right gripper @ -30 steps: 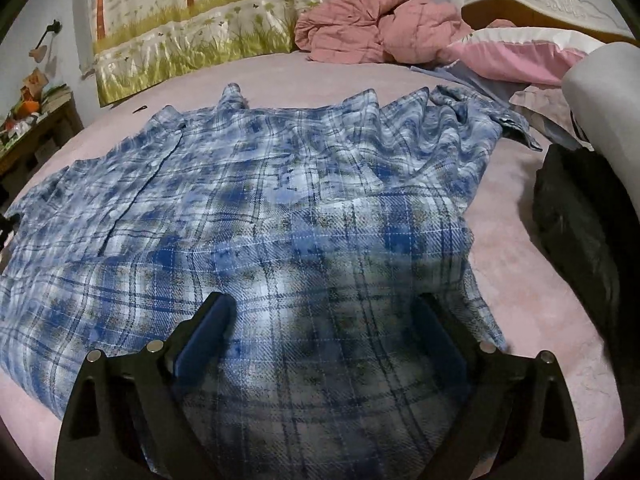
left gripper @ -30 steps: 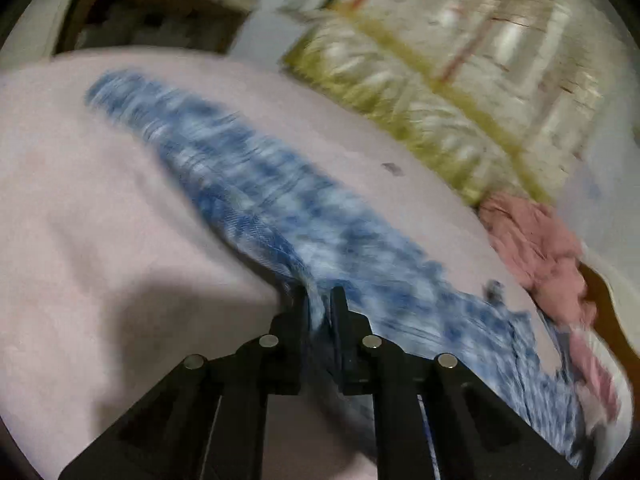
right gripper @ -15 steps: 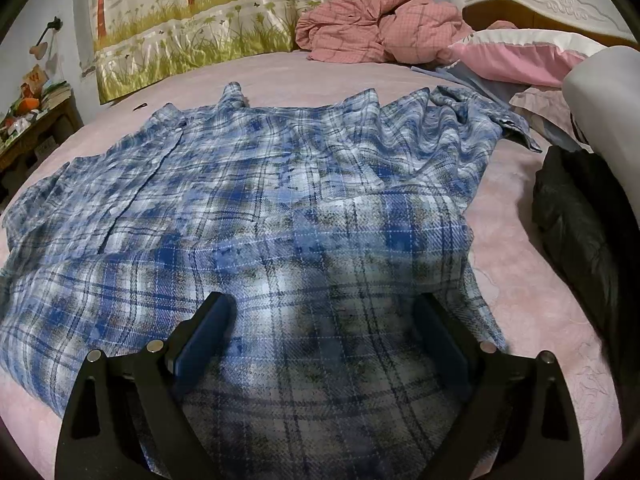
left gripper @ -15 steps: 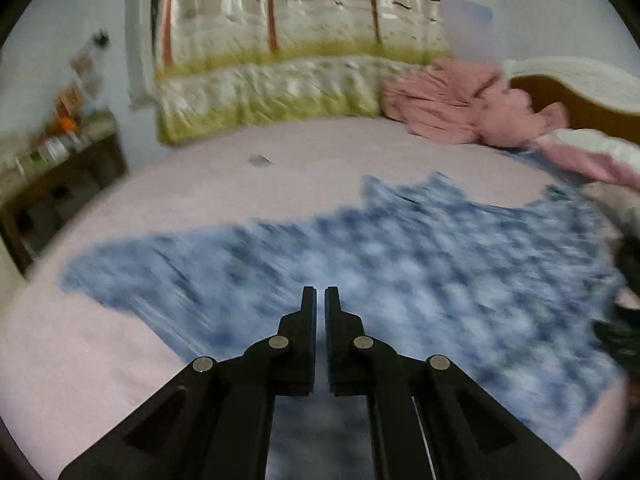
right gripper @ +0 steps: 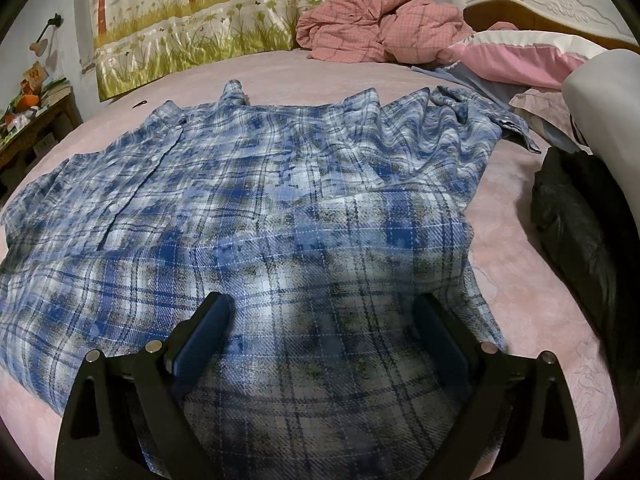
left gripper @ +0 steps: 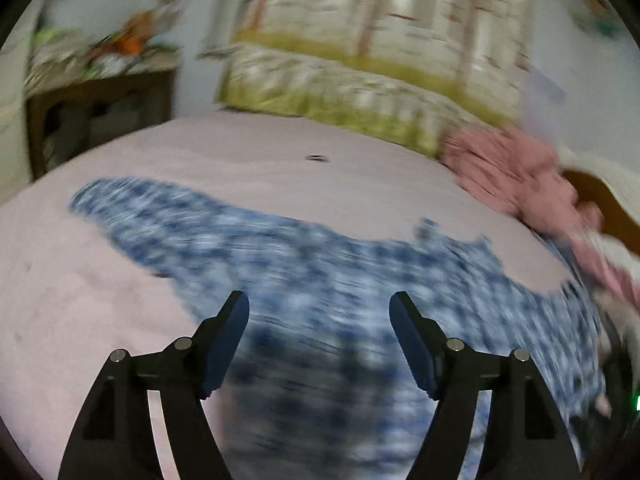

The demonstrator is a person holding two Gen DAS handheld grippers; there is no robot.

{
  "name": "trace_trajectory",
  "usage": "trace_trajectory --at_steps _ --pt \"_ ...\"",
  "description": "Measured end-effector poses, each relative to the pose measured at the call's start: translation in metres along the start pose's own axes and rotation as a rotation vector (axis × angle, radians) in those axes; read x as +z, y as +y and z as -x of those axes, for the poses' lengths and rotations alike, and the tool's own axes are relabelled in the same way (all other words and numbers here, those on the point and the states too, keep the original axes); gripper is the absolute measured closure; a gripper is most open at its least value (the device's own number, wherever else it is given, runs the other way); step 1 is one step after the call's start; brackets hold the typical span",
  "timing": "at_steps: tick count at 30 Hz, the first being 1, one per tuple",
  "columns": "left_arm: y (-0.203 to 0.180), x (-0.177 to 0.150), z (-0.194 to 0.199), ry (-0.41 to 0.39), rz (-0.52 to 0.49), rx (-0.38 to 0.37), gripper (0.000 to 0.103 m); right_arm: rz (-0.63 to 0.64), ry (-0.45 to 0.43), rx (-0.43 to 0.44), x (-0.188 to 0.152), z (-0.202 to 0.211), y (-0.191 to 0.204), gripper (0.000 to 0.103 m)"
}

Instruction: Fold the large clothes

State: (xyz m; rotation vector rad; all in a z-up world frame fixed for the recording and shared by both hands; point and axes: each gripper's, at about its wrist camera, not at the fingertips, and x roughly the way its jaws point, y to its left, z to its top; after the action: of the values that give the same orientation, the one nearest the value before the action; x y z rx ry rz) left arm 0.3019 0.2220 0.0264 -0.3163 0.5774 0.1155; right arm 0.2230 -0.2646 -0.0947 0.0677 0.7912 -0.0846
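A large blue plaid shirt lies spread flat on the pink bed, with its right sleeve bunched toward the pillows. My right gripper is open and empty, low over the shirt's near hem. In the blurred left wrist view the shirt stretches across the bed with a sleeve pointing left. My left gripper is open and empty above the shirt's near part.
A crumpled pink quilt and a pink pillow lie at the head of the bed. A black bag sits at the right. A wooden side table stands at the left. A meadow-print curtain hangs behind.
My left gripper held the shirt's fabric a second ago, then let go; its jaws have opened wide and the view has swung over the shirt. The right gripper has stayed still and open.
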Motion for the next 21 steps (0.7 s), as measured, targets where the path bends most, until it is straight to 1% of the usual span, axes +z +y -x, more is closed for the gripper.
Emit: trace_trajectory --at_steps 1,2,3,5,7,8,10,11,12,14,16,17,19,21 --pt "0.014 0.004 -0.005 0.019 0.036 0.016 0.026 0.0 0.0 0.0 0.0 0.0 0.0 0.009" --pt "0.038 0.009 -0.016 0.055 0.1 0.03 0.026 0.001 0.001 -0.002 0.0 0.0 0.0 0.009" --pt "0.054 0.01 -0.023 0.08 0.141 0.028 0.026 0.003 0.001 -0.003 0.0 0.0 0.001 0.009" --pt "0.087 0.009 -0.041 0.149 0.255 -0.017 0.026 0.006 0.003 -0.006 0.001 -0.001 0.0 0.009" --pt "0.119 0.0 -0.057 0.189 0.398 -0.085 0.026 0.007 0.003 -0.006 0.001 -0.001 0.0 0.009" --pt "0.128 -0.004 -0.062 0.199 0.448 -0.094 0.027 0.007 0.004 -0.006 0.001 -0.001 0.001 0.009" --pt "0.132 -0.008 -0.067 0.192 0.473 -0.105 0.036 0.007 0.004 -0.005 0.001 -0.001 0.0 0.009" --pt "0.129 -0.008 -0.067 0.177 0.45 -0.109 0.054 0.007 0.004 -0.005 0.001 -0.001 0.001 0.009" --pt "0.124 -0.007 -0.068 0.166 0.418 -0.114 0.076 0.007 0.004 -0.006 0.001 -0.001 0.001 0.009" --pt "0.109 -0.003 -0.066 0.134 0.326 -0.137 0.092 0.007 0.004 -0.006 0.001 -0.001 0.001 0.009" --pt "0.089 0.0 -0.055 0.075 0.229 -0.148 0.097 0.006 0.003 -0.002 0.0 -0.001 0.0 0.009" --pt "0.082 0.002 -0.05 0.058 0.192 -0.154 0.098 0.005 0.002 0.0 0.0 -0.001 0.0 0.009" --pt "0.065 0.004 -0.038 0.024 0.109 -0.134 0.101 0.005 0.002 0.001 0.001 -0.001 0.0 0.009" --pt "0.047 0.003 -0.025 -0.004 0.047 -0.147 0.102 0.006 0.002 0.001 0.001 -0.001 0.0 0.009"
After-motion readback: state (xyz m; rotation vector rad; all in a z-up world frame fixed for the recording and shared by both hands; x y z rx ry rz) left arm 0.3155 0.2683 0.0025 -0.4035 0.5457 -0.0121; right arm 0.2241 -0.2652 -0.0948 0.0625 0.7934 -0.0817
